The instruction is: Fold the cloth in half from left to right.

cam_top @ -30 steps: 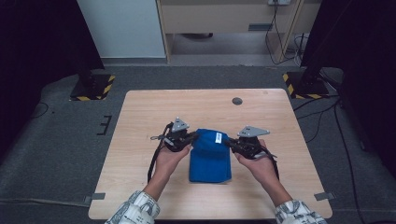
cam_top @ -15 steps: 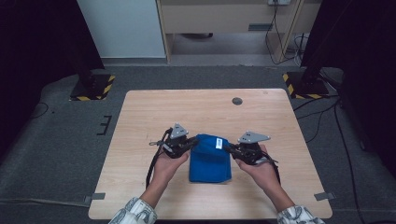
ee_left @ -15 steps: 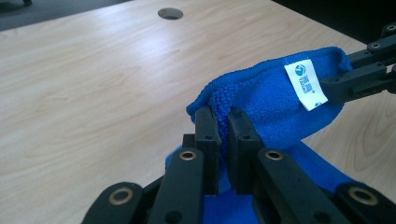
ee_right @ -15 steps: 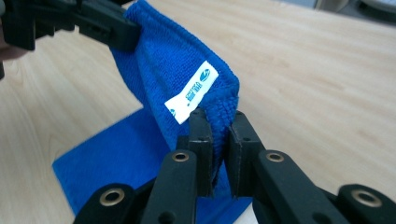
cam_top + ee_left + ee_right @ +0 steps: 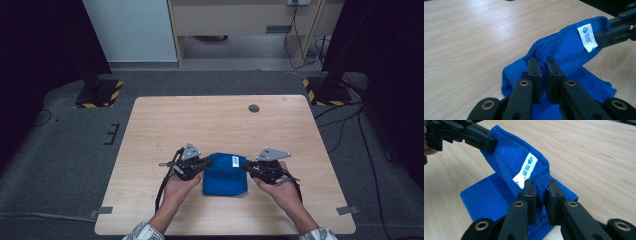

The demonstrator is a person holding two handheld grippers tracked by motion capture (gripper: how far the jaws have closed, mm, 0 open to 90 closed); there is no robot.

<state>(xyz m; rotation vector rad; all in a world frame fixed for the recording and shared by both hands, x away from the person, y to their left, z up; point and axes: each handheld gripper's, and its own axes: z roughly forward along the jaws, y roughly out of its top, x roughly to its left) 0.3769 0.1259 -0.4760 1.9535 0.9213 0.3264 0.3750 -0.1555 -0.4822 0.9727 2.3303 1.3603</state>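
From the high view, a pale wooden table (image 5: pixel 220 125) stands on grey carpet, with a white cabinet and a wooden desk beyond its far edge and black stands on striped bases off both far corners; a small dark round disc (image 5: pixel 254 108) sits on the table well beyond the folded blue microfibre cloth (image 5: pixel 225 177), which lies near the table's near edge. The person's forearms come in from below, the left gripper (image 5: pixel 204 163) at the cloth's far left corner and the right gripper (image 5: pixel 246 165) at its far right corner, both pointing inward. In the left gripper view, the jaws pinch the cloth's (image 5: pixel 564 50) lifted upper layer, its white label (image 5: pixel 587 37) hanging beside the other gripper. In the right gripper view, the jaws clamp the raised edge by the label (image 5: pixel 525 173), while the cloth's lower layer rests flat on the table
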